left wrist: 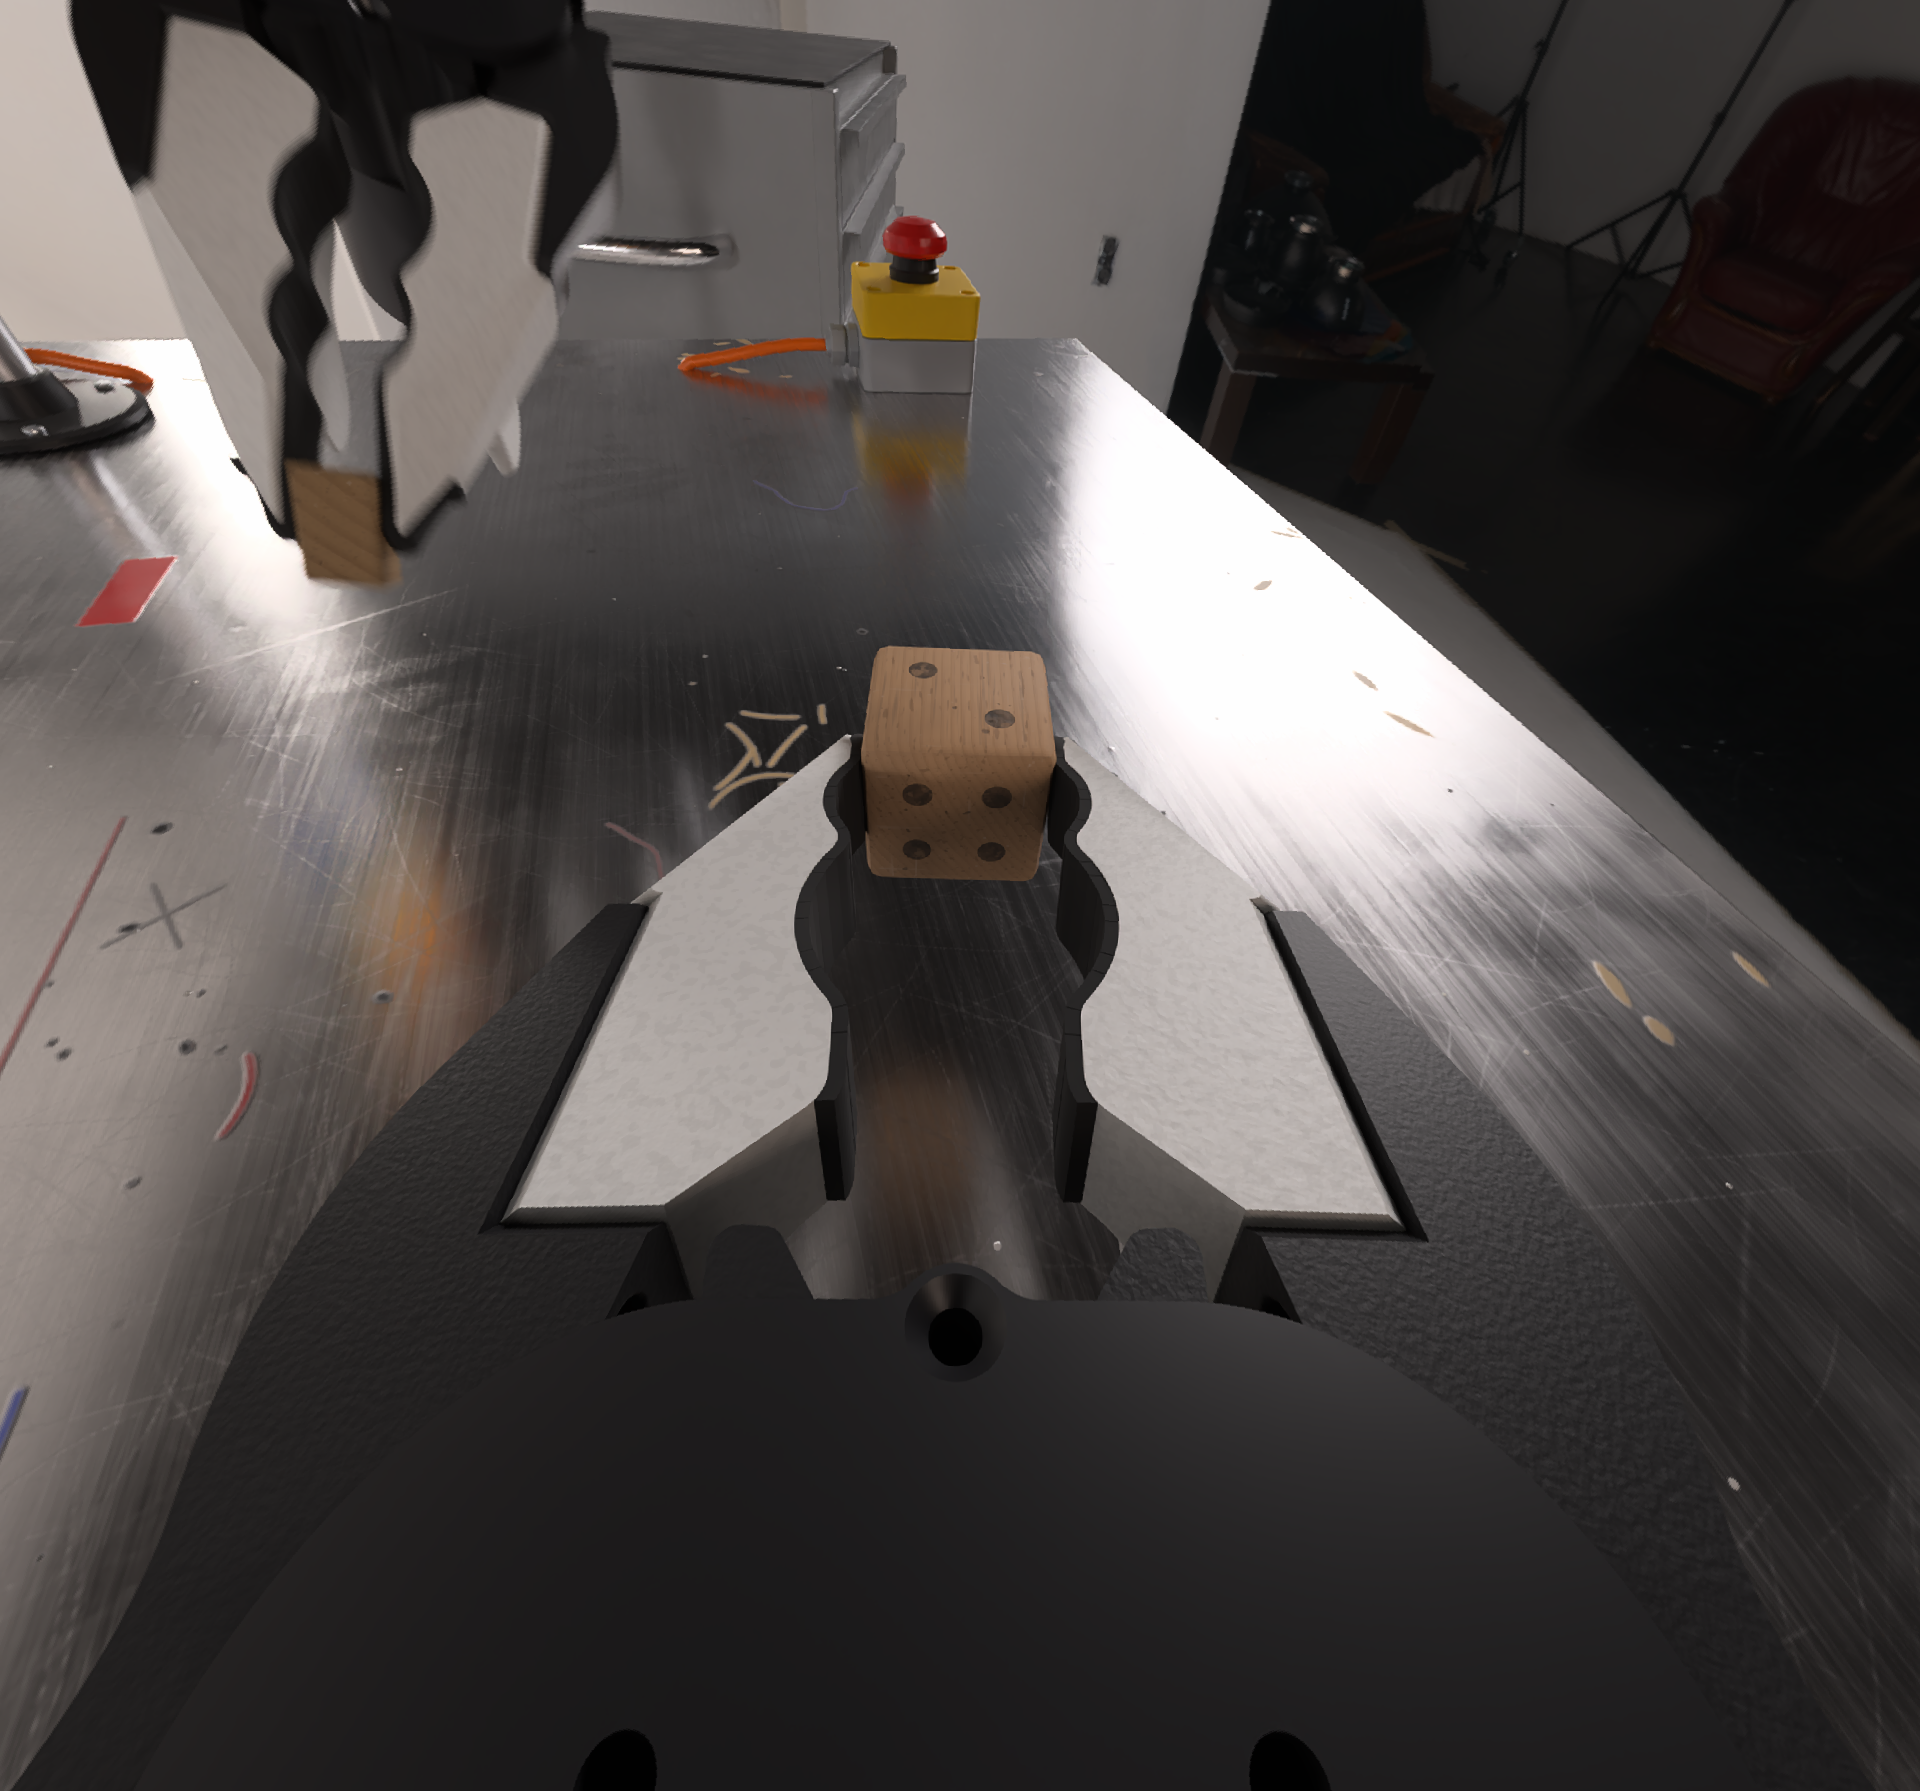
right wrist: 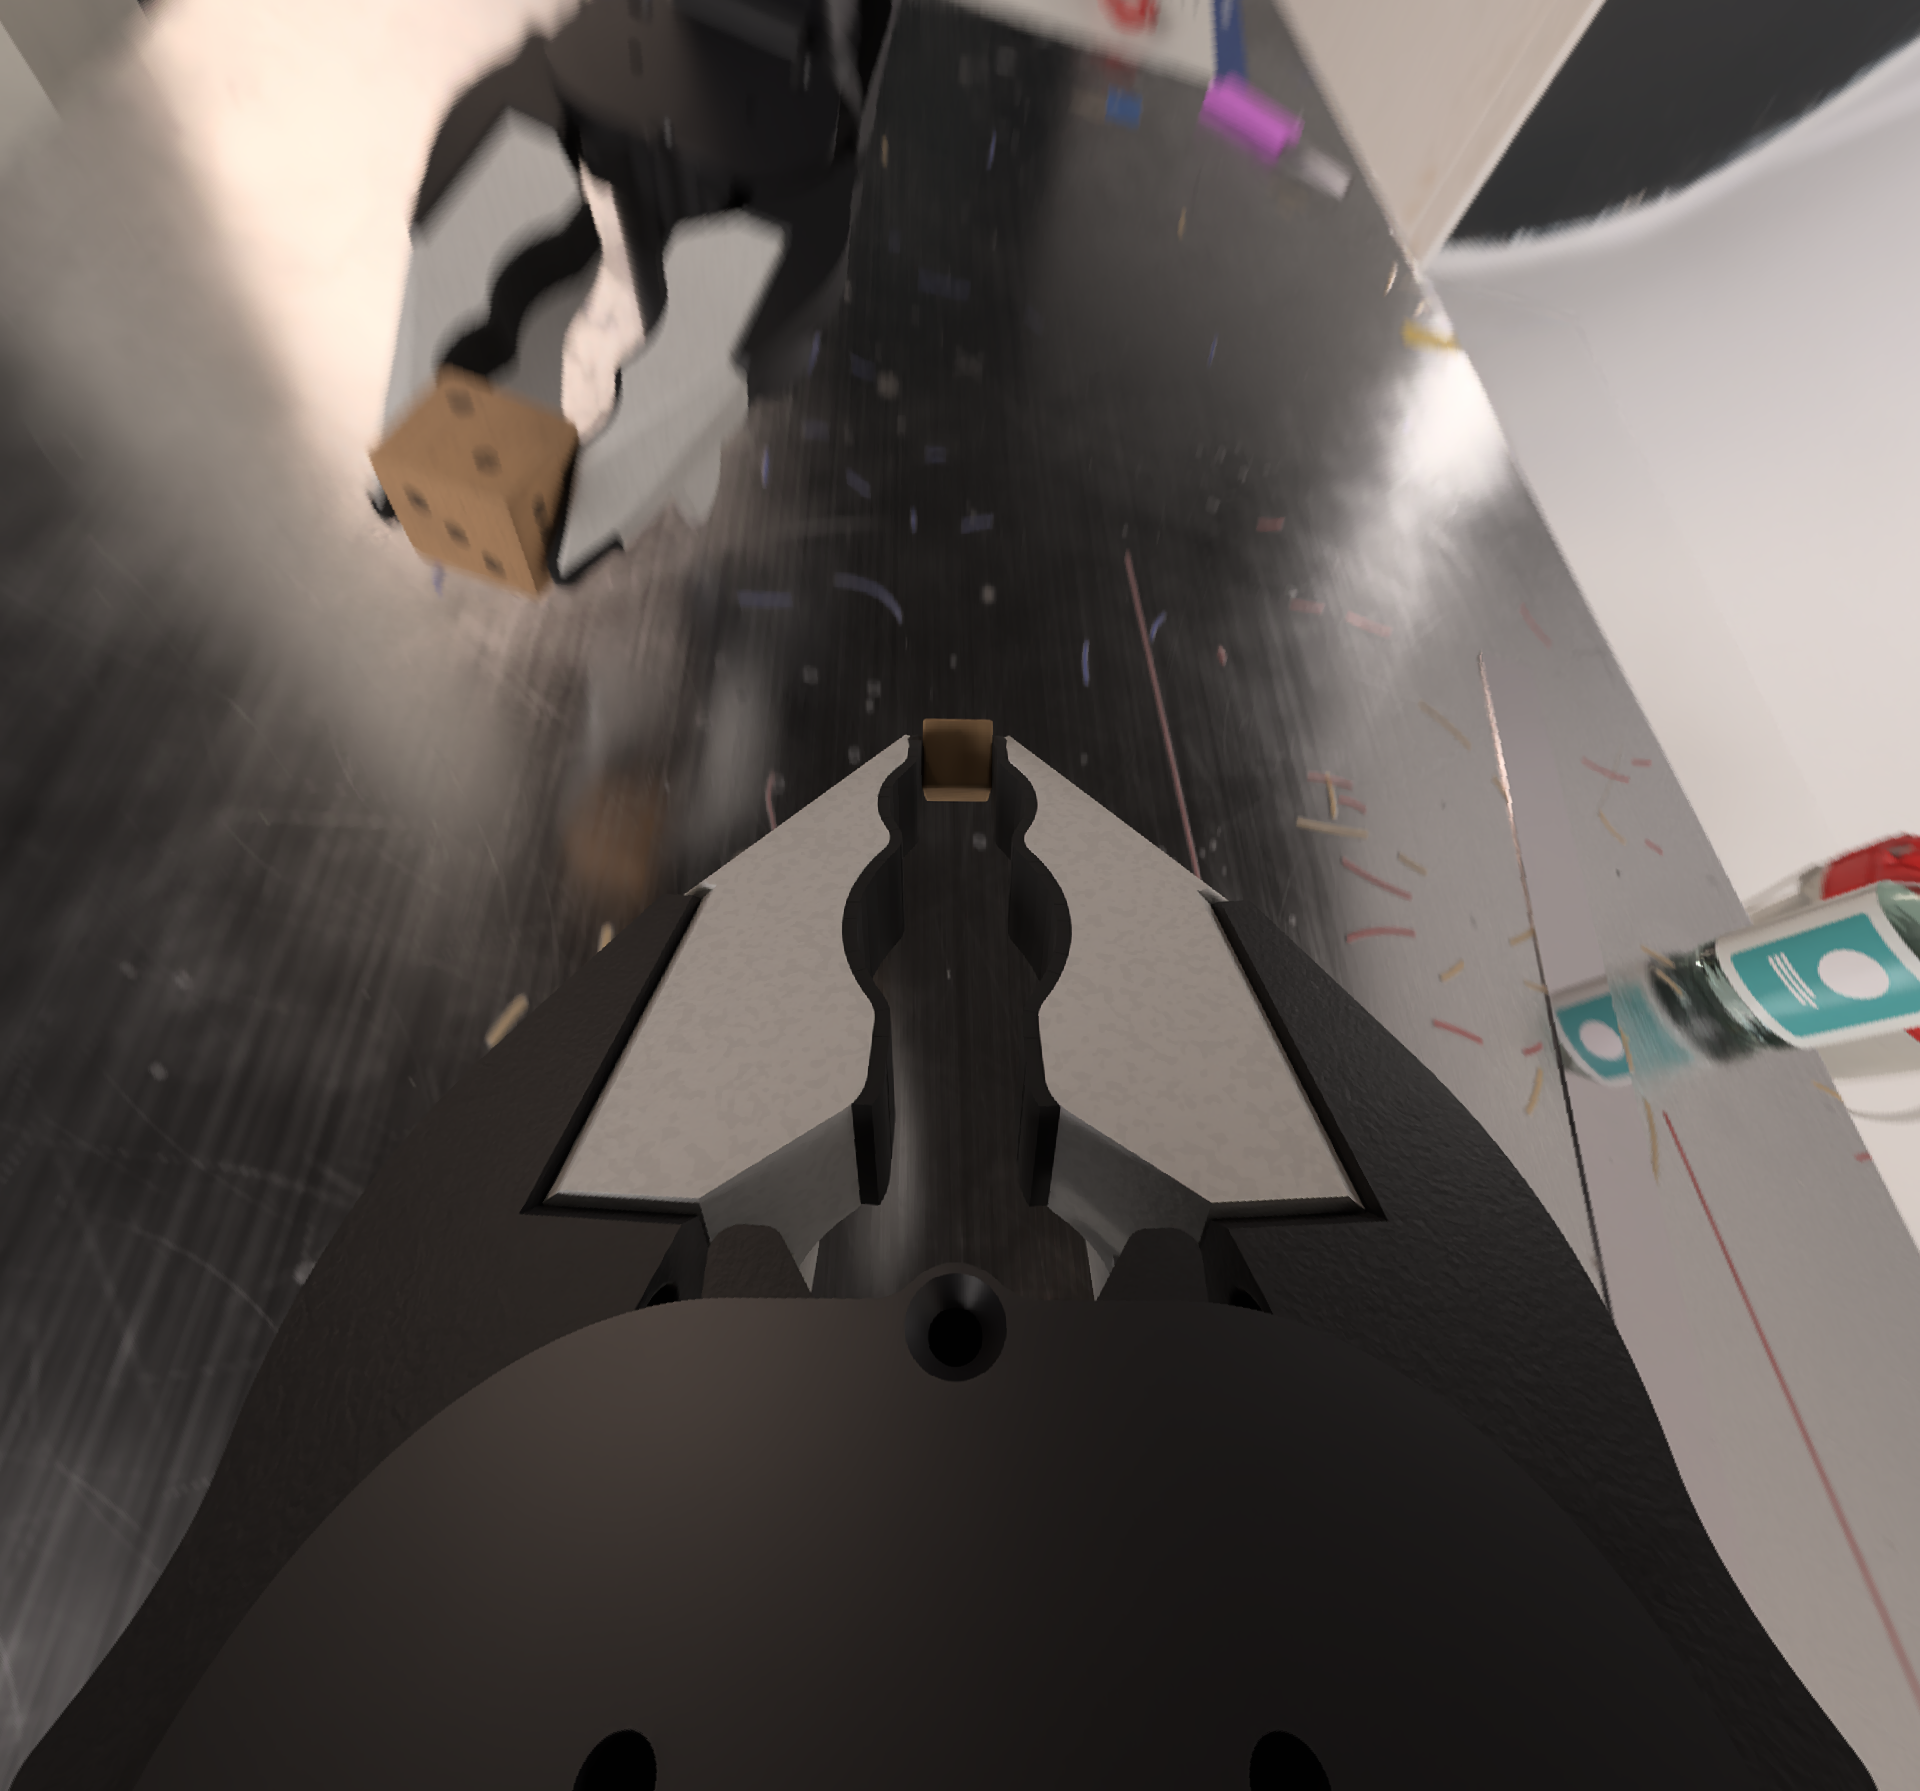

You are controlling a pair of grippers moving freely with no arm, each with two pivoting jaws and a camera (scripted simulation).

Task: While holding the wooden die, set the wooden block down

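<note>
- My left gripper [left wrist: 956, 785] is clamping the wooden die [left wrist: 954, 765] above the tabletop [left wrist: 1299, 702].
- My right gripper [right wrist: 958, 765] is pinching the wooden block [right wrist: 956, 761], hanging near the die.

No legible txt. Pips on wooden die [left wrist: 953, 765]: 4 on near face, 2 on top. Bottle [right wrist: 1766, 998] at tabletop's right edge: teal label, symbols only, blurred.
</note>
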